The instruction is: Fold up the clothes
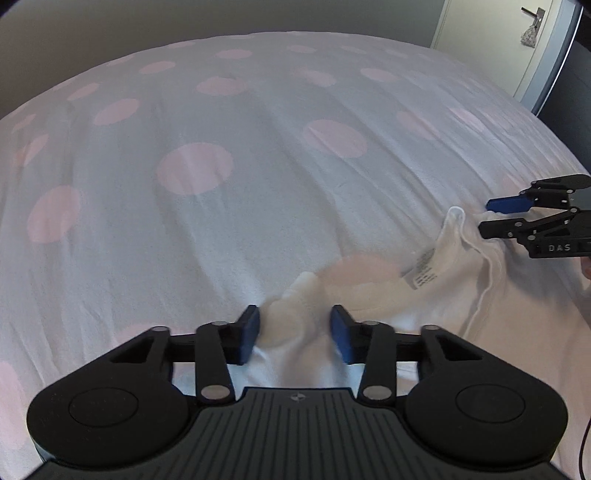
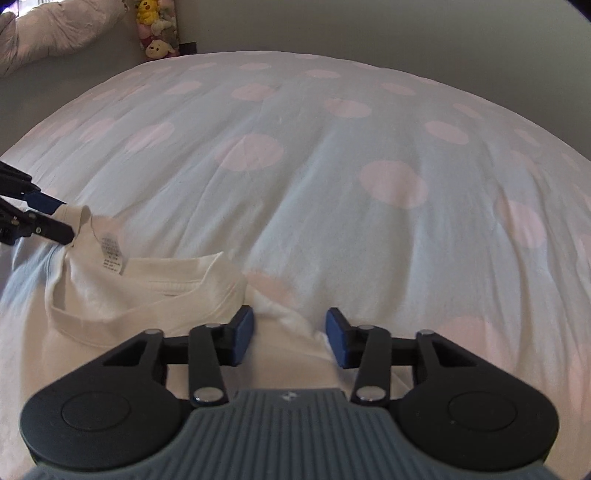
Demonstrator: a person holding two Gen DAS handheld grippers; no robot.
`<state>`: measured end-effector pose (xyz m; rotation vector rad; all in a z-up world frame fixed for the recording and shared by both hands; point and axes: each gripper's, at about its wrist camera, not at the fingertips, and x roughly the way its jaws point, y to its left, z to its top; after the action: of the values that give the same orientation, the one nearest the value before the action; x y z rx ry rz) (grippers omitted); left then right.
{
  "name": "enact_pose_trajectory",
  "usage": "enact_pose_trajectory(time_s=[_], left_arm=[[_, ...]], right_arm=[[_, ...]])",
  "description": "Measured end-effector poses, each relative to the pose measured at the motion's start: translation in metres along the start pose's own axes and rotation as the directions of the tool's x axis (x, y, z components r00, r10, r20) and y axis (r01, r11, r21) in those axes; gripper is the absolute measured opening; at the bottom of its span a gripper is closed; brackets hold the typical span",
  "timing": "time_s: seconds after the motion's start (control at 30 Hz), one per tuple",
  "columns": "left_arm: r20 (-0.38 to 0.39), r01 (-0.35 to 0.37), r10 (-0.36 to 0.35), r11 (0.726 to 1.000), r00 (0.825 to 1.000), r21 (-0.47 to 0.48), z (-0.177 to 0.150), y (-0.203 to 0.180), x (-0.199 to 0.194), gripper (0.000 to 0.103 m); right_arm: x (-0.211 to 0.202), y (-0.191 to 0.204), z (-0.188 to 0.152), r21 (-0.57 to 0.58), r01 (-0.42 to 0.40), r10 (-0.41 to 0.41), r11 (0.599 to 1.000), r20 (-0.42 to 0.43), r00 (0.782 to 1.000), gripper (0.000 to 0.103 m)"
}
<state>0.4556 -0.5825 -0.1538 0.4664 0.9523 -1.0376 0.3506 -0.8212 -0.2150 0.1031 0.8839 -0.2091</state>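
Note:
A white T-shirt (image 2: 129, 295) lies on the bed, collar (image 2: 184, 284) toward the far side and its label (image 2: 112, 254) showing. My right gripper (image 2: 290, 338) is open, its blue pads (image 2: 243, 336) either side of the shirt's right shoulder edge. In the left wrist view my left gripper (image 1: 295, 332) is also open, with a bunched ridge of the white T-shirt (image 1: 461, 266) between its pads (image 1: 251, 332). Each gripper shows in the other's view, the right gripper (image 1: 485, 217) at the label (image 1: 424, 273) side and the left gripper (image 2: 68, 218) straddling a raised shirt corner.
The bed cover (image 2: 314, 184) is white with large pink dots and stretches wide beyond the shirt. Plush toys (image 2: 155, 29) and a padded white bundle (image 2: 48, 33) sit past its far left. A door (image 1: 535, 48) stands at the far right in the left wrist view.

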Motion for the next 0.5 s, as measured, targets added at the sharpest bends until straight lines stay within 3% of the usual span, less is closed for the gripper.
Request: enact_pose_trajectory(time_s=[0.03, 0.07, 0.2, 0.3, 0.37, 0.43, 0.5], left_arm=[[0.009, -0.006, 0.005, 1.000, 1.000, 0.013, 0.000, -0.004, -0.001, 0.018], [0.016, -0.016, 0.016, 0.999, 1.000, 0.029, 0.001, -0.007, -0.003, 0.011], [0.115, -0.055, 0.049, 0.997, 0.992, 0.051, 0.003, -0.016, -0.019, 0.008], [0.219, -0.088, 0.079, 0.996, 0.973, 0.033, -0.001, -0.018, -0.032, 0.007], [0.241, -0.108, 0.101, 0.994, 0.965, 0.016, -0.003, -0.017, -0.032, 0.011], [0.216, -0.118, 0.114, 0.993, 0.970, 0.004, -0.002, -0.016, -0.022, 0.018], [0.189, -0.127, 0.128, 0.992, 0.974, -0.015, 0.000, -0.014, -0.014, 0.026]], right_arm=[[-0.002, 0.001, 0.001, -0.013, -0.001, 0.001, 1.000, 0.001, 1.000, 0.014], [-0.006, 0.002, 0.001, -0.025, -0.001, 0.001, 1.000, 0.005, 1.000, 0.012], [-0.031, 0.006, 0.005, -0.064, 0.035, -0.027, 0.997, 0.114, 0.993, 0.010], [-0.051, 0.003, 0.003, -0.038, 0.069, -0.059, 0.997, 0.215, 0.975, 0.010], [-0.046, 0.003, 0.001, -0.031, 0.087, -0.079, 0.996, 0.204, 0.976, 0.010], [-0.036, 0.003, -0.001, -0.018, 0.105, -0.100, 0.994, 0.179, 0.979, 0.012], [-0.027, 0.002, -0.002, -0.006, 0.122, -0.120, 0.992, 0.154, 0.981, 0.020]])
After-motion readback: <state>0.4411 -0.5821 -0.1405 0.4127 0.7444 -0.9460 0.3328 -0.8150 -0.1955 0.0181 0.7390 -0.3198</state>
